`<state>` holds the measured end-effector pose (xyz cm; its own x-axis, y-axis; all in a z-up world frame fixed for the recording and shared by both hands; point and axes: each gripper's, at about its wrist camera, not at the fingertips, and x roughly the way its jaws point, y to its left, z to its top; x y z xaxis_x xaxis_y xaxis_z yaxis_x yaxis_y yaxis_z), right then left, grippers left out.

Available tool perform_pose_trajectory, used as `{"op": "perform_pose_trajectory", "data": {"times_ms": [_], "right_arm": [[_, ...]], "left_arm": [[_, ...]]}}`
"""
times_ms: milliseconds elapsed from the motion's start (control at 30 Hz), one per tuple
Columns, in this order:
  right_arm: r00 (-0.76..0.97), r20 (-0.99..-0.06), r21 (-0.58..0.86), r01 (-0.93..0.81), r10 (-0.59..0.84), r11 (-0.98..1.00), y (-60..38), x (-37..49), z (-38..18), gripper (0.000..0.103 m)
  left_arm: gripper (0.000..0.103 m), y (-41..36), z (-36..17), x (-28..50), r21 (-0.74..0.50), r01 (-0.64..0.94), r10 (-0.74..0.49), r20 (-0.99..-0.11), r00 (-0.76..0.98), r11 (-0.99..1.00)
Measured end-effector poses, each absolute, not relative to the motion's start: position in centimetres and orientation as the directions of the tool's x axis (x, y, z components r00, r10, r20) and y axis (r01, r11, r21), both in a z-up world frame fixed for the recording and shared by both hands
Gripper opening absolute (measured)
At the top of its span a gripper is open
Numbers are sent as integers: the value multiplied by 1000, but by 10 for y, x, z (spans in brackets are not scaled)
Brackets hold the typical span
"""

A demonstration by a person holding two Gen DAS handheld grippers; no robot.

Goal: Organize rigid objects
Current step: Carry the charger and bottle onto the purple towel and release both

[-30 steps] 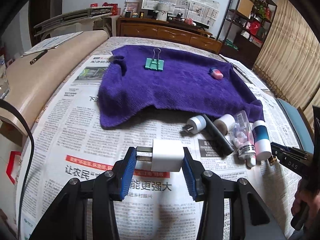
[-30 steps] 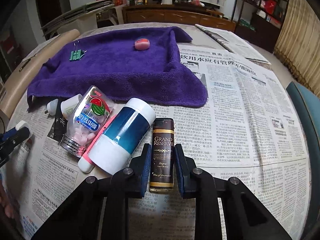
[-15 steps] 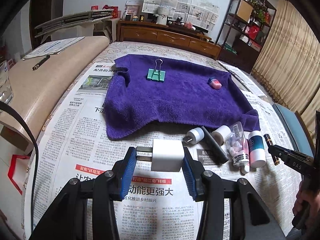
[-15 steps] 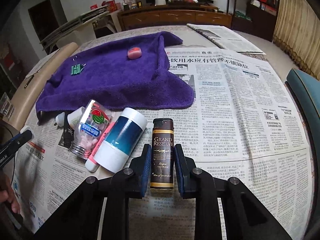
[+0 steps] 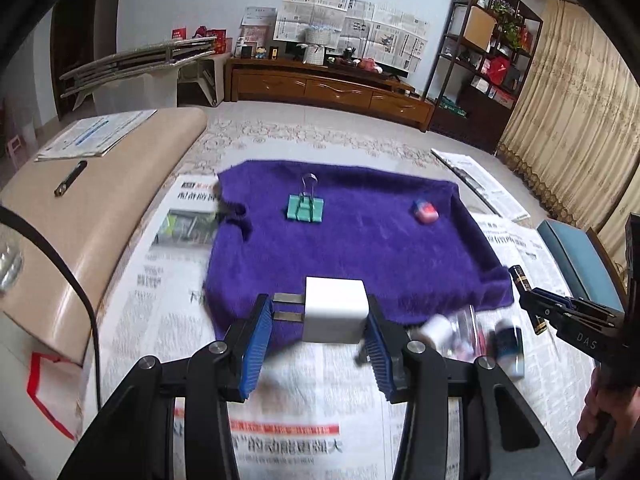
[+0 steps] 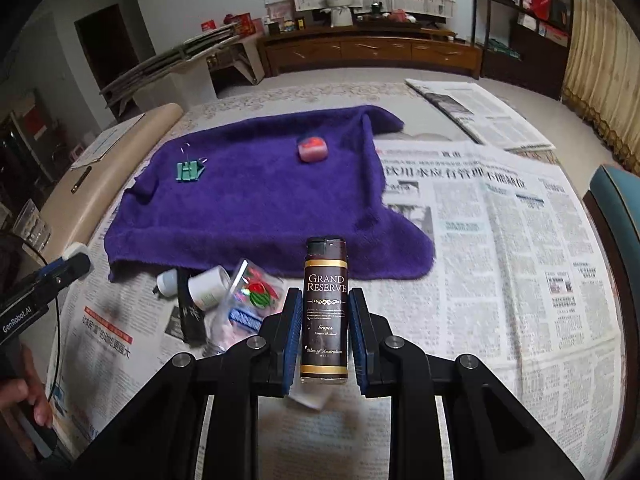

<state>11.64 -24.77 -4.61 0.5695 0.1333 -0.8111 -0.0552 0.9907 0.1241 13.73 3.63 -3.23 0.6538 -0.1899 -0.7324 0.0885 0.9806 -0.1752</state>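
Left wrist view
Left gripper (image 5: 316, 322): we see our blue pads clamped on a white plug adapter (image 5: 335, 310), one pad on its prongs' end, the other on its flat side.
Adapter's place: it hangs in our grip in front of the near edge of the purple towel (image 5: 360, 240), clear of the newspaper (image 5: 160, 320) below.
Towel: it lies spread on the newspaper; a green binder clip (image 5: 305, 208) rests on its far left part, a pink eraser (image 5: 425, 211) on its far right part, well apart from each other.
Loose pile: just off the towel's near right corner we make out a blurred white cap (image 5: 438, 326) and a blue-and-white tube (image 5: 509, 344).
Right gripper (image 5: 532, 304): seen right of the towel, holding a dark bottle (image 5: 527, 296).

Right wrist view
Right gripper (image 6: 325, 334): we grip the dark bottle (image 6: 325, 312) labelled Grand Reserve tight between both pads, upright.
Bottle's place: its top overlaps the towel's (image 6: 256, 200) near edge.
On the towel: binder clip (image 6: 188, 170) at left, eraser (image 6: 313, 149) near the middle.
Pile: a clear candy bottle (image 6: 248, 300) and white cap (image 6: 208, 286) lie just in front of the towel's near left edge.
Left gripper (image 6: 78, 258): far left of the towel, a white thing at its tip.
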Motion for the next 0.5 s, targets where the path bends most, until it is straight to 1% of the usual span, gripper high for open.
{"op": "perform_pose_trajectory", "data": {"times_ms": [267,500], "right_arm": [[573,-806,124,-79,147,989,-242,165,-32,23],[568,-815,84,-81,115,993,-237,214,-33,23]], "left_arm": [[43,47,-26,182,-157,90,-177,-730,660,984],[43,53,-39,224,-154,74,-165,-742,649,985]]}}
